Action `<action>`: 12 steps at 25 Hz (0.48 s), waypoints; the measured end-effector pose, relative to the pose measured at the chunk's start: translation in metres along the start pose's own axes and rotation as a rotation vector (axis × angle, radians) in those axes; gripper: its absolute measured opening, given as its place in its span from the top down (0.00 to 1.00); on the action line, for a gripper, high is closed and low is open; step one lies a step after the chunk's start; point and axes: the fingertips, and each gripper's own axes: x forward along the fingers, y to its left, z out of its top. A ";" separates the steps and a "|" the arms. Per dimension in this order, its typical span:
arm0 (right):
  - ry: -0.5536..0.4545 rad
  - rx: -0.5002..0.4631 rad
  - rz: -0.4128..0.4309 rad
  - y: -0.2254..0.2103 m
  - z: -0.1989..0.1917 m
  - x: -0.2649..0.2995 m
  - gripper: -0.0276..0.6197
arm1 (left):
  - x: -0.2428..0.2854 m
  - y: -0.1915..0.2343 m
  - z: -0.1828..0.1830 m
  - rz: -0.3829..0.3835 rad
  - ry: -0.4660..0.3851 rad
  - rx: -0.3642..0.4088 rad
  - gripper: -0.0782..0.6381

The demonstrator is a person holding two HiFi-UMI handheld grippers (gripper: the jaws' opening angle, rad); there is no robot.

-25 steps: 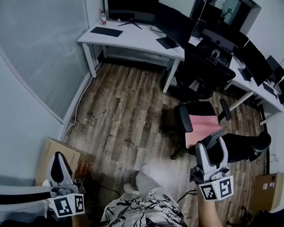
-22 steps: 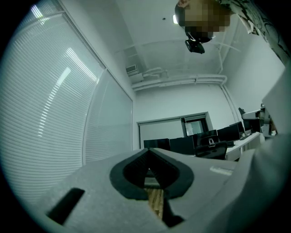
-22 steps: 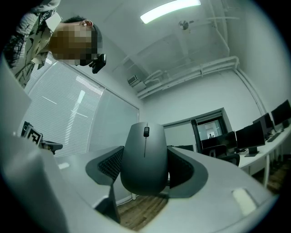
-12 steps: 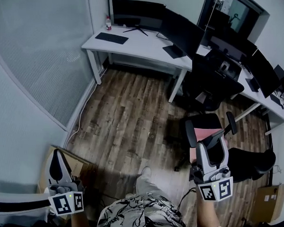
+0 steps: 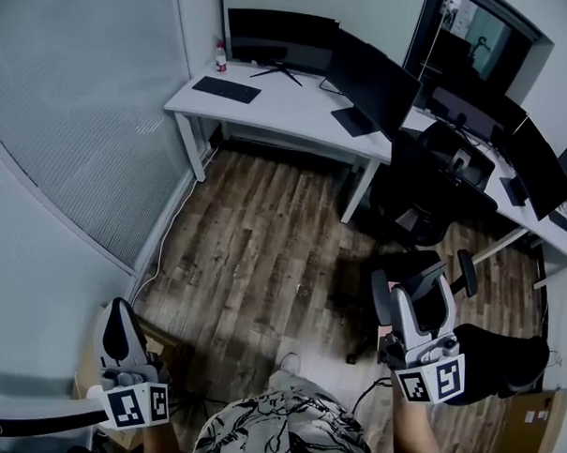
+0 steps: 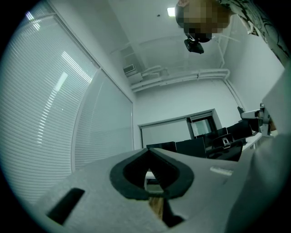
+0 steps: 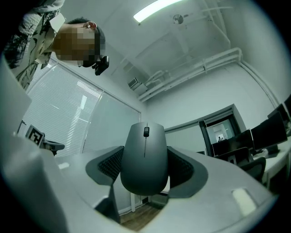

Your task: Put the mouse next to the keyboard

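Two grippers: my right gripper [image 5: 419, 307] clamped the mouse [image 7: 144, 154]; left gripper [image 5: 119, 334] sat closed, empty. Keyboard [image 5: 227, 90] lay at 11 o'clock; I judged a firm, level carry best.

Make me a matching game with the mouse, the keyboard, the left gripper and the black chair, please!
Things:
1. mouse
2. keyboard
3. left gripper
4. black chair

Places or states:
A. lying on the white desk
B. shut, with nothing in it
C. standing on the wooden floor
D. held in the right gripper

Pairs: 1-D, 2-A, 3-B, 4-C
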 end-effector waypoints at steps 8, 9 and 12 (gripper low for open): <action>0.016 0.000 0.034 -0.051 -0.022 0.058 0.49 | 0.063 -0.027 -0.012 0.028 0.004 -0.001 0.91; 0.015 0.001 0.038 -0.058 -0.024 0.065 0.49 | 0.071 -0.031 -0.013 0.030 0.001 -0.001 0.91; 0.015 0.006 0.053 -0.076 -0.030 0.086 0.49 | 0.094 -0.044 -0.014 0.032 -0.007 -0.001 0.91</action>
